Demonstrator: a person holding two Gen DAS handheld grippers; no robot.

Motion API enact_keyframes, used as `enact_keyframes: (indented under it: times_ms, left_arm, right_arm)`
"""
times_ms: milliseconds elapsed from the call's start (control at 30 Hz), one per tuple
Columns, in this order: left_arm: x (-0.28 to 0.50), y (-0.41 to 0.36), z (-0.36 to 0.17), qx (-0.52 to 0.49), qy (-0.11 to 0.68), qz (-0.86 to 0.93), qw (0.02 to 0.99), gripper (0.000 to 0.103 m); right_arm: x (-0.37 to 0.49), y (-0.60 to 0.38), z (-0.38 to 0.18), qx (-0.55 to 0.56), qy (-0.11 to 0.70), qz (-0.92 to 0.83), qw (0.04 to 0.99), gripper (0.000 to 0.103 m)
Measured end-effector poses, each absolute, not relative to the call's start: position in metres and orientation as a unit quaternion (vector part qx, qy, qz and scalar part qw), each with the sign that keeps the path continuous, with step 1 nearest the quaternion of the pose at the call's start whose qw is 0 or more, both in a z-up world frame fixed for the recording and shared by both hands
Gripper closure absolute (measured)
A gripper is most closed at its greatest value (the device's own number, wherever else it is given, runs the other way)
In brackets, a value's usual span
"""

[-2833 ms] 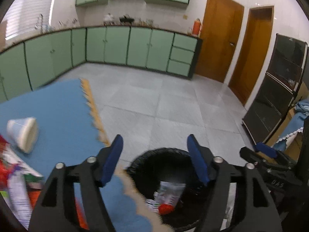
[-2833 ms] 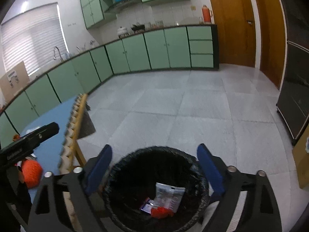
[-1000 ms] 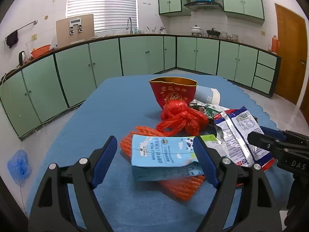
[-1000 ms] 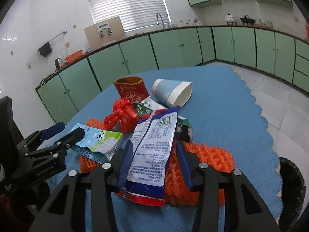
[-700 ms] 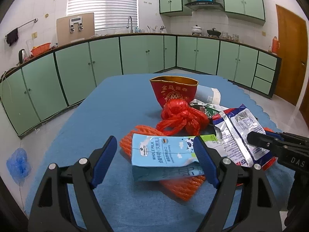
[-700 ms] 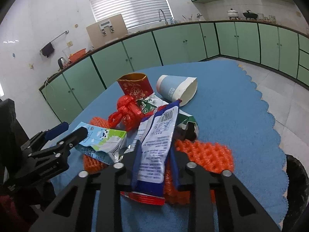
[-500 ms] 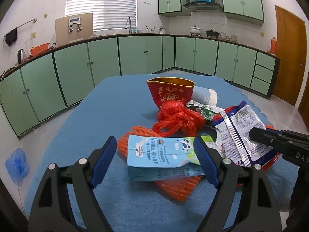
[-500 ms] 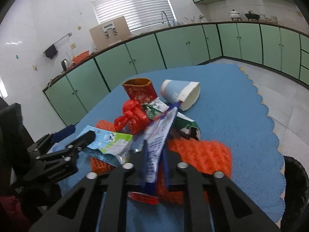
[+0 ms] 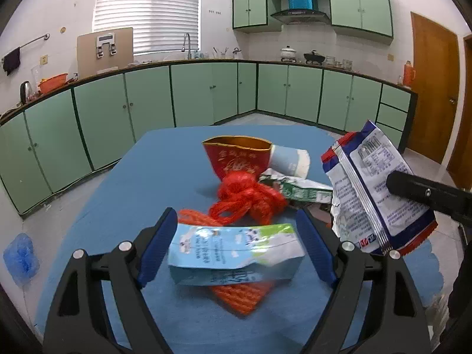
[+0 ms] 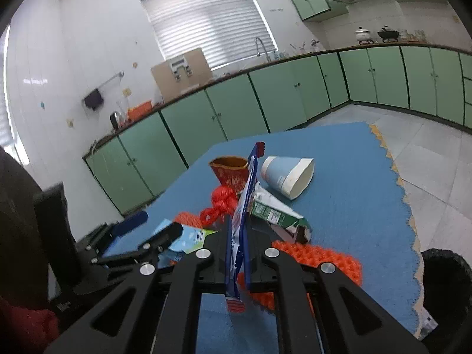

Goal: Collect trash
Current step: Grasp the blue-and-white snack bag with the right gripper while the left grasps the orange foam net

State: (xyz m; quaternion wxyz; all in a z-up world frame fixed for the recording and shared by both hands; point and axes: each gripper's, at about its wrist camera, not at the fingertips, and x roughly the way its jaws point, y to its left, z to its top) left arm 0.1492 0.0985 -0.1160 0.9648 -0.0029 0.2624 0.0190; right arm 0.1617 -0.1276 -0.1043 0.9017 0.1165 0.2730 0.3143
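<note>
Right gripper (image 10: 238, 237): pinching the blue-and-white snack packet (image 10: 242, 215) edge-on, lower centre of right wrist view; packet (image 9: 374, 188) showing raised at right of left wrist view, clear of the blue table mat (image 9: 153, 165).
Left gripper (image 9: 236, 247): spread wide, straddling the milk carton (image 9: 236, 250) at lower centre, pads not pressing.
Carton lying on orange foam netting (image 9: 244, 295).
Red mesh bag (image 9: 244, 197), red paper cup (image 9: 237, 157), blue paper cup (image 9: 289, 160) sitting beyond, mid-frame.
</note>
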Motion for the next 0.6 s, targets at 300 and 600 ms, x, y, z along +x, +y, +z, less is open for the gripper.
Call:
enact_keyframes:
  times_ms: [300,600]
  left_arm:
    - [0.156,0.064,-0.117,0.003,0.264,-0.023,0.964,0.023]
    - [0.167,0.025,-0.133,-0.001,0.288,-0.077,0.955,0.023]
  right_arm:
    - [0.159,-0.171,-0.102,0.121,0.265,0.253,0.923,0.096]
    - [0.155,-0.212,-0.104,0.139,0.261,0.208,0.932,0.096]
